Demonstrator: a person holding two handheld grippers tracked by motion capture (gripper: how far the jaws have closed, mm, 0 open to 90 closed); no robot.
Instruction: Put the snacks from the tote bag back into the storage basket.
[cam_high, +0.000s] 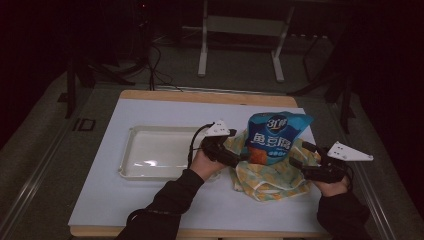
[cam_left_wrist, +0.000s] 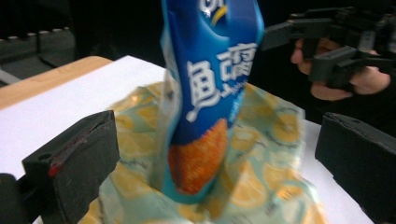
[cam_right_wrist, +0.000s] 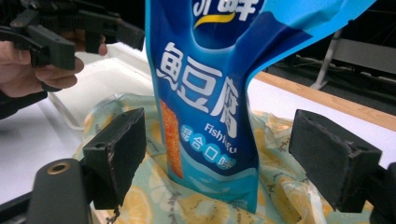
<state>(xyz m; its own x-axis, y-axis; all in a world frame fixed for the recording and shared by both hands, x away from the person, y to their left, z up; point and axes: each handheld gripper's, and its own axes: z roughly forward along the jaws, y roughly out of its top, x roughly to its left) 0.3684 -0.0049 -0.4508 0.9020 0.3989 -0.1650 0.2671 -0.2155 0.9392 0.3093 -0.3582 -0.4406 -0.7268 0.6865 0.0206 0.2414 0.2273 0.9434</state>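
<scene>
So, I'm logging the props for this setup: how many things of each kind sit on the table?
Blue snack bag: 1
Yellow lemon-print bag: 1
White tray: 1
Total: 3

Blue snack bag (cam_right_wrist: 210, 93): large white Chinese characters 鱼豆腐 are read down its front, with "Fish tofu" in small Latin letters beneath and 混合口味 below that. The brand mark at the top is cut off and unreadable.
</scene>
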